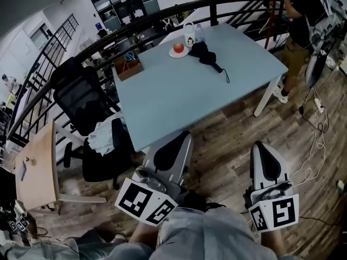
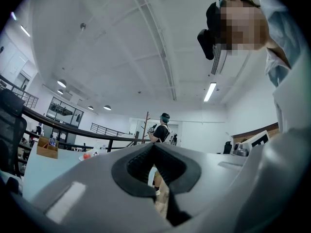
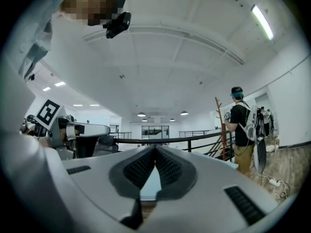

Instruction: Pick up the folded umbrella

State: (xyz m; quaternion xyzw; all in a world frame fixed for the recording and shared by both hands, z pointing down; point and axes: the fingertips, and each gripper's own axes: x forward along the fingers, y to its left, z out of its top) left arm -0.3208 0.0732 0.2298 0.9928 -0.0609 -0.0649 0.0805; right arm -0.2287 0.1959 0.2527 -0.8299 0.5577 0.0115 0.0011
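The folded black umbrella (image 1: 207, 54) lies on the far part of the light blue table (image 1: 162, 102), its strap trailing toward the right edge. Both grippers are held low, short of the table's near edge and far from the umbrella. My left gripper (image 1: 187, 136) is shut with nothing in it; in the left gripper view its pads (image 2: 141, 161) meet at the tips. My right gripper (image 1: 258, 145) is over the wooden floor, also shut and empty, its pads (image 3: 167, 169) touching. Neither gripper view shows the umbrella.
Beside the umbrella stand an apple on a plate (image 1: 178, 49), a white mug (image 1: 189, 35) and a wooden box (image 1: 128, 66). A black office chair (image 1: 81, 99) with a cloth stands left of the table. A person (image 1: 303, 15) is at the far right corner. Cables (image 1: 314, 145) cross the floor.
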